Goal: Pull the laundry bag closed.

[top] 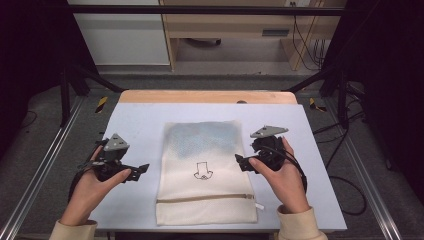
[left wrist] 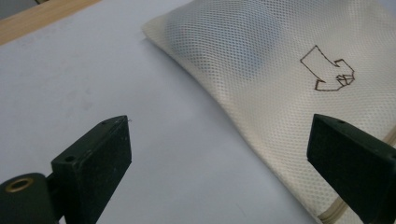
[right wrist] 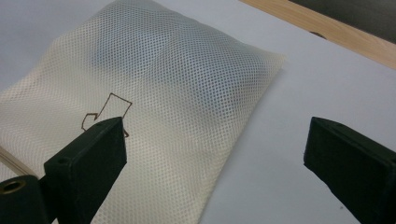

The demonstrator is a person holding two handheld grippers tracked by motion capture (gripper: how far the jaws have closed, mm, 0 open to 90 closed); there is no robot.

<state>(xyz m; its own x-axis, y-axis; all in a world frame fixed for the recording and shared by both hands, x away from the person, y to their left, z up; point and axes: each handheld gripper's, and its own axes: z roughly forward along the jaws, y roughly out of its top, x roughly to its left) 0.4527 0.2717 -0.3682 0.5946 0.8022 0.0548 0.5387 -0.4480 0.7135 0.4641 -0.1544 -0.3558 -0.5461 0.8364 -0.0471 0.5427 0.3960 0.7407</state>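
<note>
Nearby, wood edge [top: 207, 96] borders mesh bag [top: 205, 165]; unobstructed.

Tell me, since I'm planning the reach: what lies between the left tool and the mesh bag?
Nothing: in the high view, only bare table separates the left tool from the bag. The left gripper view shows the same.
</note>
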